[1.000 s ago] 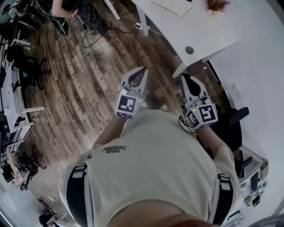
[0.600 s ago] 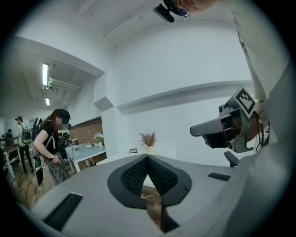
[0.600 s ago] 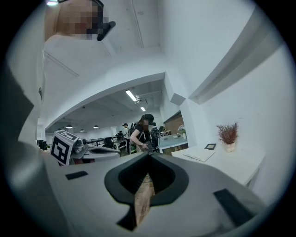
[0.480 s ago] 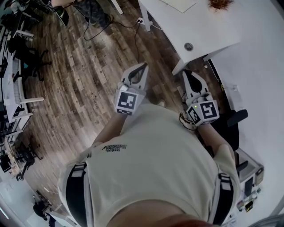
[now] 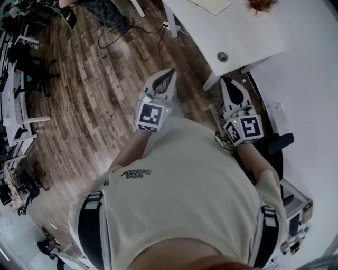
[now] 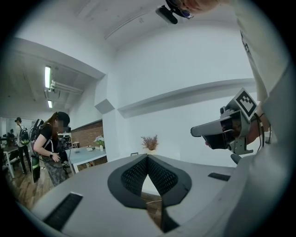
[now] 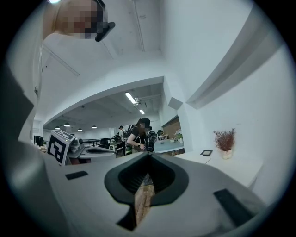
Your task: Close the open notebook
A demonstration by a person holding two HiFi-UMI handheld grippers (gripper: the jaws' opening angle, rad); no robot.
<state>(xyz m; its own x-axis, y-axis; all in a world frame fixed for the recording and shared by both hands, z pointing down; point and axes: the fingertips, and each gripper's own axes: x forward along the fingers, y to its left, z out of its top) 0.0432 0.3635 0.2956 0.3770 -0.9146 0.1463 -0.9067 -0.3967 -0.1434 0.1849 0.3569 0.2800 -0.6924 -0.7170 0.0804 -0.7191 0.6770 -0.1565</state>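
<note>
My left gripper [image 6: 147,157] is closed. Its two tips meet with nothing between them, and only a sliver of floor shows through the gap lower down between the pads. My right gripper [image 7: 149,155] is closed the same way, tip to tip, and holds nothing. I hold the two out in front of my shirt [image 5: 185,179], side by side and apart from each other, both pointing about level.

Below and ahead of the left gripper is the wooden floor [image 5: 90,100]. Farther ahead of its tips, a power strip [image 5: 168,26] with a dark cable lies on the floor beside a table leg.

Just ahead of the right gripper is the near edge of the white tabletop [image 5: 253,37], with a round cable hole [image 5: 222,56] set close to that edge.

The notebook [image 5: 212,5] lies flat on this tabletop, pale side up, well ahead of both grippers and touched by neither. The top of the head view cuts it off, so I cannot tell from here how far open it lies. A reddish dried plant [image 5: 260,5] stands to the right of it. From the right gripper it is ahead and to the right, in a small white pot.

Far beyond the tips of both grippers, across the room, a person [image 6: 48,143] stands near another table.
</note>
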